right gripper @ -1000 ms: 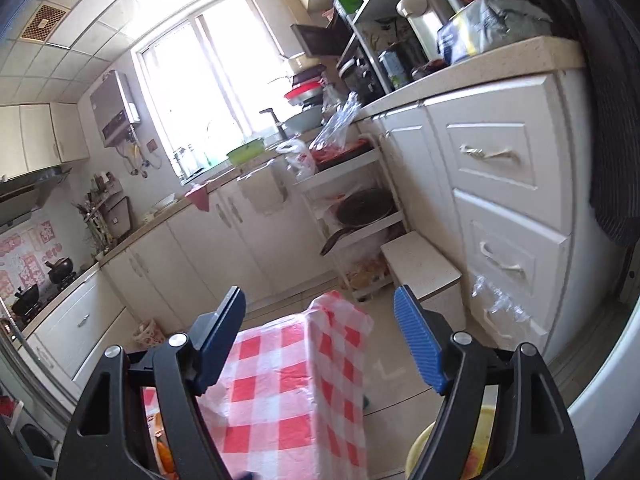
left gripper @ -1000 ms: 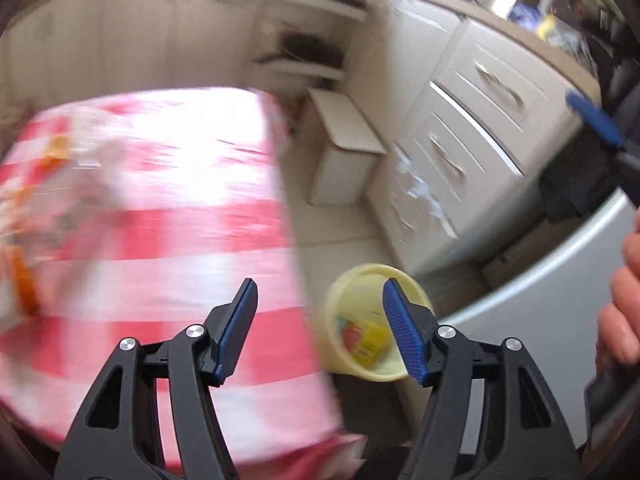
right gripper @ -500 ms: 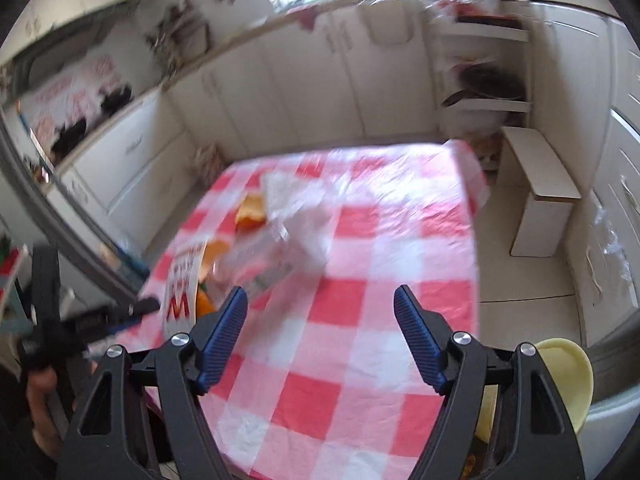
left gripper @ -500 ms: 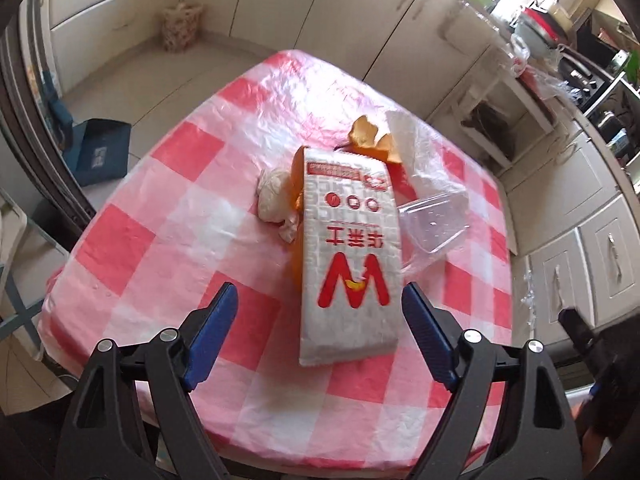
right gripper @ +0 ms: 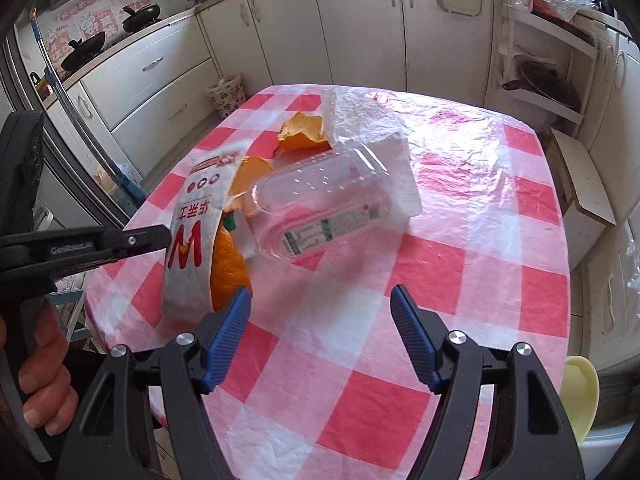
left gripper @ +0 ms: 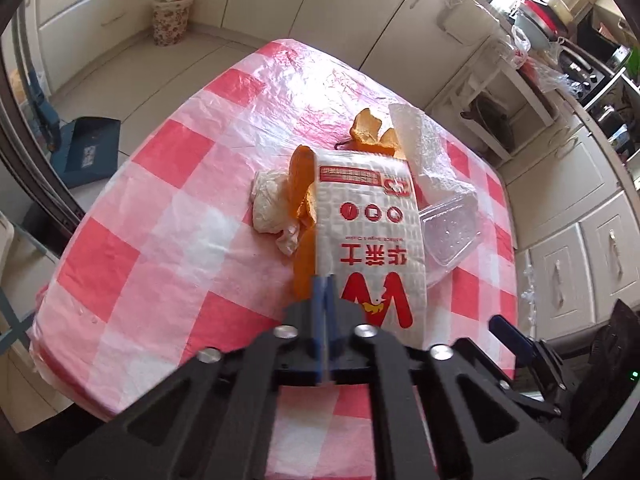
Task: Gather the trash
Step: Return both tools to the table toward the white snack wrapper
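A white paper bag with a red W point(left gripper: 370, 236) lies on the red-checked table point(left gripper: 168, 216) among orange peels point(left gripper: 302, 200), a crumpled tissue point(left gripper: 268, 204), a clear plastic box point(right gripper: 320, 204) and a white plastic sheet point(right gripper: 372, 128). My left gripper point(left gripper: 323, 280) is shut on the bag's near edge; in the right wrist view point(right gripper: 164, 238) the bag point(right gripper: 192, 240) curls up from the table at the jaws. My right gripper point(right gripper: 320, 312) is open and empty above the table's near side.
A yellow bin point(right gripper: 578, 392) stands on the floor at the table's right. White cabinets point(right gripper: 320, 24) line the walls. A small flowered basket point(left gripper: 170, 18) and a blue dustpan point(left gripper: 88, 144) sit on the floor beyond the table. A white step stool point(right gripper: 584, 188) stands at the right.
My left gripper moved onto the paper bag's near edge and closed on it, lifting that edge. My right gripper came lower and closer to the table, still open.
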Action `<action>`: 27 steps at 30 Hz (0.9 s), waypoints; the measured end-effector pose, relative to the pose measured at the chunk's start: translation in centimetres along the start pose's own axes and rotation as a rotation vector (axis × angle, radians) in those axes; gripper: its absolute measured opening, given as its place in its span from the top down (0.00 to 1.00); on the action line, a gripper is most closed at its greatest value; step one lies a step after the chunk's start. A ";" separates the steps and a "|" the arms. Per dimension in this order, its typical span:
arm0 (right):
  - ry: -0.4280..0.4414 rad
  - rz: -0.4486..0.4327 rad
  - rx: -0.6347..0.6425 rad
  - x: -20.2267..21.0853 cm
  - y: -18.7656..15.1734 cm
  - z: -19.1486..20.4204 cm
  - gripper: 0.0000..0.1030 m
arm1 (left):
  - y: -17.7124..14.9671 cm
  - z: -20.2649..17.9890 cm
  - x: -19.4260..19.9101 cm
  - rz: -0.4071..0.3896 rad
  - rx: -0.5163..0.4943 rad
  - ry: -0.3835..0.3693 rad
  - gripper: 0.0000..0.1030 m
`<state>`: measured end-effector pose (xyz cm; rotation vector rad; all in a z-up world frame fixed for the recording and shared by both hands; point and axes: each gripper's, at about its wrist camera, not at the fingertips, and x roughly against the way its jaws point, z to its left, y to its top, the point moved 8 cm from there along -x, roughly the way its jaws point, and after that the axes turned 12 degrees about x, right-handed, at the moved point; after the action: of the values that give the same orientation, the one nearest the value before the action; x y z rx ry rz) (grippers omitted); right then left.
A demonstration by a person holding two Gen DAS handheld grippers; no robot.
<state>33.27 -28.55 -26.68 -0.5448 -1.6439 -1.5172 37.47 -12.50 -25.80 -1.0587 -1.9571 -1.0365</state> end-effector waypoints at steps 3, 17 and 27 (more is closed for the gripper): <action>0.000 0.008 0.019 -0.5 0.1 0.7 0.32 | 0.3 0.8 0.5 0.004 0.017 -0.018 1.00; 0.029 -0.005 0.083 -1.5 0.8 3.6 0.32 | 0.1 1.1 -0.2 0.028 0.042 -0.079 0.38; 0.002 -0.044 0.143 -0.8 1.9 4.5 0.30 | 0.5 -0.1 2.5 0.006 0.004 -0.148 0.36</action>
<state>34.01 -23.73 -25.88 -0.4322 -1.7575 -1.4182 36.82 -11.51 -23.51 -1.1674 -2.0705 -0.9753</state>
